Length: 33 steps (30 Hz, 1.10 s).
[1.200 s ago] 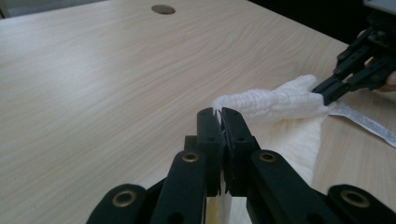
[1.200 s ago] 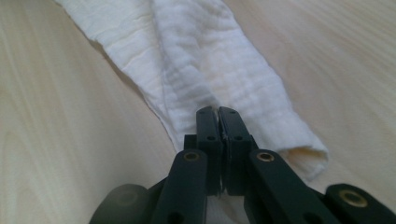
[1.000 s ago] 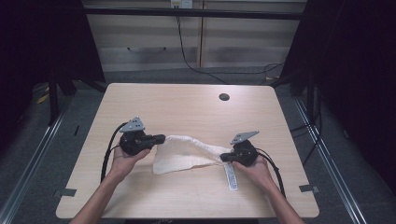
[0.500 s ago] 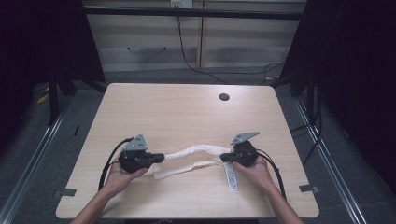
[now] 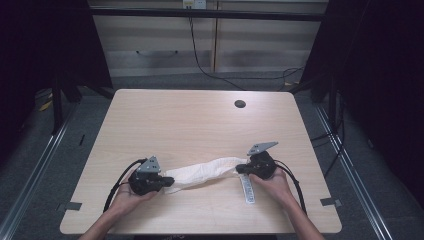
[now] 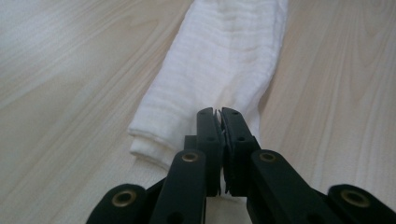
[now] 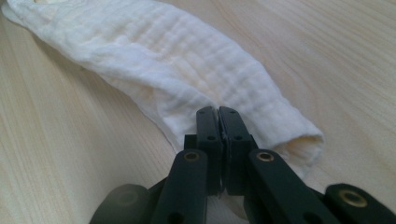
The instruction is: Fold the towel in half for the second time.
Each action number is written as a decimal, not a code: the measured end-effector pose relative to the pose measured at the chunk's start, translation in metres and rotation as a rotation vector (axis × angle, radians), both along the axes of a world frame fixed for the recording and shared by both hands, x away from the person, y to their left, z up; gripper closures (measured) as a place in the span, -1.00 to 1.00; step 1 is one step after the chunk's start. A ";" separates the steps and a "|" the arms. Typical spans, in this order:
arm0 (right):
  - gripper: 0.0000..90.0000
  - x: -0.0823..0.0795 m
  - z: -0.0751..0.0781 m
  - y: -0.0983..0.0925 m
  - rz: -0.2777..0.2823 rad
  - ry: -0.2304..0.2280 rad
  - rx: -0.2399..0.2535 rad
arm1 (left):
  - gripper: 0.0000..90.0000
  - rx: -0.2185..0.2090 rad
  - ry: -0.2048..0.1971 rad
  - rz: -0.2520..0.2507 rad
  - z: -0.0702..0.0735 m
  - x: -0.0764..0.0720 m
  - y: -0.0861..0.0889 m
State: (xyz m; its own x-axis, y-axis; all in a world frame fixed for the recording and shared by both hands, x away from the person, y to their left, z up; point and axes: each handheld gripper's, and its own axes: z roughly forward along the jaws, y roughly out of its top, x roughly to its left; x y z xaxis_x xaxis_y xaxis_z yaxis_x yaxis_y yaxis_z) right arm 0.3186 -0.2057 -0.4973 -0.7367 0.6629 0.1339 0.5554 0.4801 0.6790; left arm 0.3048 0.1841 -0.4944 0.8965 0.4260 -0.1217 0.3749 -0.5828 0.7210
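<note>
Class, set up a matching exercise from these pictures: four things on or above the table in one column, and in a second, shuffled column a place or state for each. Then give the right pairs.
Things
1. white cloth
2. left gripper
3. round dark hole
4. white strip

Places or states
A. far part of the table top
B. shut on the cloth's left end
C. stretched between both grippers
D. flat on the wood beside the right gripper

Pairs: 1-C, 2-B, 3-A, 4-D

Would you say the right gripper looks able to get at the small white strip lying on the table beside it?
Probably not yet: the right gripper is shut on the folded white cloth. The white strip lies just beside it on bare wooden table, unobstructed.
</note>
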 end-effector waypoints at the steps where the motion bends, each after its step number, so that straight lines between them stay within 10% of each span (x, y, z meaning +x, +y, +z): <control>1: 0.96 0.000 0.001 0.000 0.000 -0.010 -0.015 | 0.93 -0.001 -0.001 -0.002 -0.001 0.000 0.000; 15: 0.96 -0.005 0.004 -0.006 -0.041 -0.039 -0.043 | 0.93 -0.005 -0.050 0.071 -0.006 0.019 0.001; 33: 0.83 -0.017 0.011 -0.013 -0.039 -0.057 0.024 | 0.83 -0.034 0.001 0.090 -0.005 0.025 0.005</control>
